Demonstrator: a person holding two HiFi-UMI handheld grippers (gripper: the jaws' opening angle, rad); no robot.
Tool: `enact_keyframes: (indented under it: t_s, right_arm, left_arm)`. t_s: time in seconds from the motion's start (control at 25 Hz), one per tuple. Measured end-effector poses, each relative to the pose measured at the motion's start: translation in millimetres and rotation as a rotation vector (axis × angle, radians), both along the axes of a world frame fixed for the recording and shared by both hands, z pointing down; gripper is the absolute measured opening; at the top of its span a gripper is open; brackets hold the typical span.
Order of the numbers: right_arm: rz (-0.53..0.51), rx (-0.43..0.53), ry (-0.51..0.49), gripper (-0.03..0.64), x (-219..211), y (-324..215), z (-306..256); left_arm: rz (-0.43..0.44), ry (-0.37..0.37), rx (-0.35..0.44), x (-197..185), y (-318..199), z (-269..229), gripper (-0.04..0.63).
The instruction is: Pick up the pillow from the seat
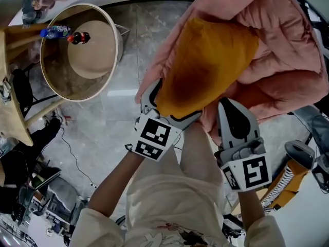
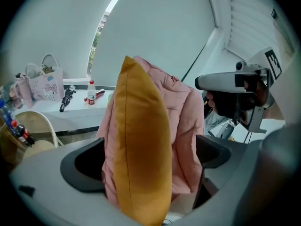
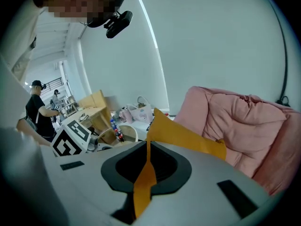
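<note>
Against a pink quilt [image 1: 277,45]: plump mustard-orange pillow [image 1: 205,66], darker centre.

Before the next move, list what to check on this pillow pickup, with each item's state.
1. Hold of the right gripper on the pillow corner: ok, orange fabric clamped between its jaws.
2. Hold of the left gripper on the pillow: not ok, jaws wide apart, pillow between them unpressed.
3. Left jaws free of the pink seat padding: cannot tell, it shows right behind the pillow.
4. Pillow lifted off the pink seat padding: cannot tell, they overlap in the head view.
5. Path clear of the round chair with bottles: ok, it stands off to the left.
</note>
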State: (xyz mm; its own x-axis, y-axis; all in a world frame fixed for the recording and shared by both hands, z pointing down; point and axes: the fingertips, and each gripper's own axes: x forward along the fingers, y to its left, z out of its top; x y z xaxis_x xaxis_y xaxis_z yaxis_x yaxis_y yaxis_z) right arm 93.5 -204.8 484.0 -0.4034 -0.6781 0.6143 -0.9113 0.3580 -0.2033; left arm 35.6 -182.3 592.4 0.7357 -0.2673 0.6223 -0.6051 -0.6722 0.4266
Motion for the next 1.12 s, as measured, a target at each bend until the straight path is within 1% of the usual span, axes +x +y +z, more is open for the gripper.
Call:
enact_keyframes:
  t_s: [0.24, 0.44, 0.6, 0.76, 0.92, 1.12]
  right_arm:
    - [-0.004, -0.032, -0.002, 0.028, -5, -2, 19]
    - [0.024, -0.047, -0.009, 0.028, 1, -2, 23]
    - [0.047, -0.034, 0.006, 0.028, 8, -7, 27]
    - [0.069, -0.035, 0.005, 0.028, 17, -8, 28]
    - [0.091, -0.038, -0.001, 0.028, 24, -15, 33]
    - [0.091, -0.035, -0.002, 0.028, 27, -18, 41]
  left_arm:
    - [0.028, -0.009, -0.006, 6, -9, 30, 0.595]
    - [0.041, -0.014, -0.002, 15, -18, 38, 0.594]
    - [0.046, -0.049, -0.012, 21, -15, 55, 0.594]
    - [0.074, -0.073, -0.010, 31, -11, 69, 0.594]
    - [0.088, -0.064, -0.022, 39, -17, 79, 0.590]
    - [0.115, -0.055, -0.045, 52, -18, 90, 0.575]
